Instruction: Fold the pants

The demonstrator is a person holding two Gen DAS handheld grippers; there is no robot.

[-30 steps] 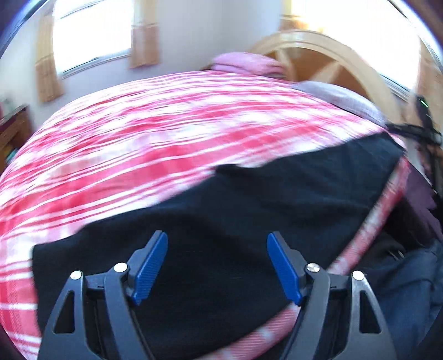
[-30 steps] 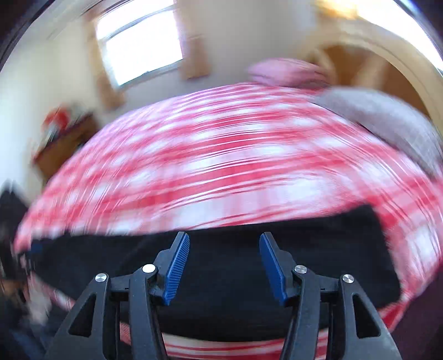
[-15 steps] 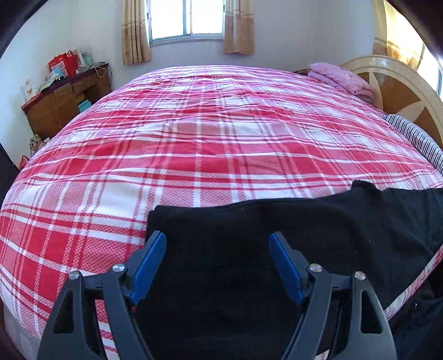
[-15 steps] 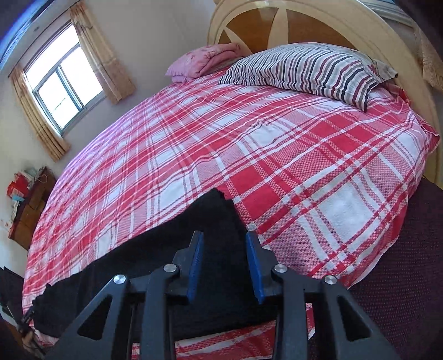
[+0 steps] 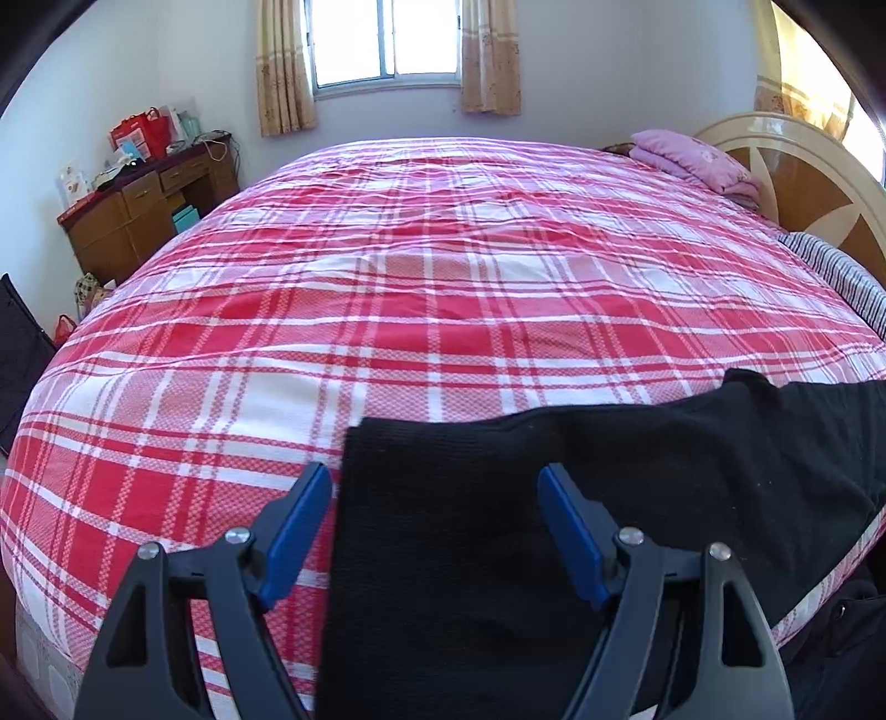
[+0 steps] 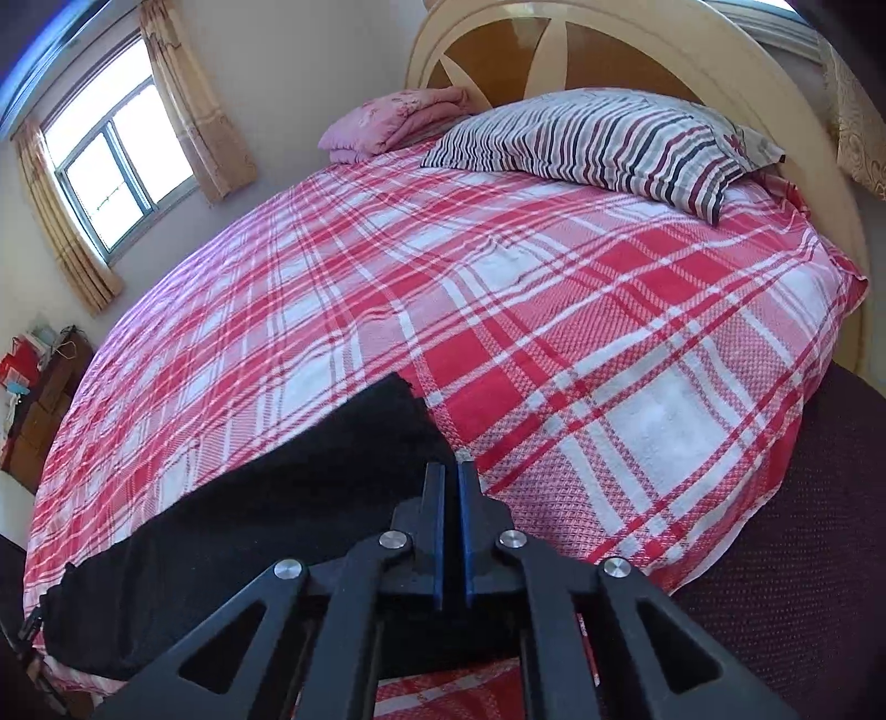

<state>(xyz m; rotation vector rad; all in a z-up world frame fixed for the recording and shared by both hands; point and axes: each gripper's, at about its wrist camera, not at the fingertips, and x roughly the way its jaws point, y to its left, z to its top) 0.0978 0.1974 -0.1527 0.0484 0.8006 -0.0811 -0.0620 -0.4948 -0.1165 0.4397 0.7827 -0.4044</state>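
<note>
Black pants (image 5: pixel 554 526) lie flat along the near edge of a bed with a red and white plaid cover (image 5: pixel 443 288). My left gripper (image 5: pixel 437 493) is open, its blue pads (image 5: pixel 302 526) straddling the left end of the pants. In the right wrist view the pants (image 6: pixel 249 526) stretch from under the gripper to the left. My right gripper (image 6: pixel 451 476) is shut at the right end edge of the pants, apparently pinching the fabric there.
A striped pillow (image 6: pixel 603 144) and a folded pink blanket (image 6: pixel 387 124) lie by the wooden headboard (image 6: pixel 581 50). A wooden dresser (image 5: pixel 144 216) with clutter stands far left under the window (image 5: pixel 387 39). The bed edge drops off at the right (image 6: pixel 803 498).
My right gripper has closed from open to shut at the right end of the pants. My left gripper has shifted left to the pants' left end and stays open.
</note>
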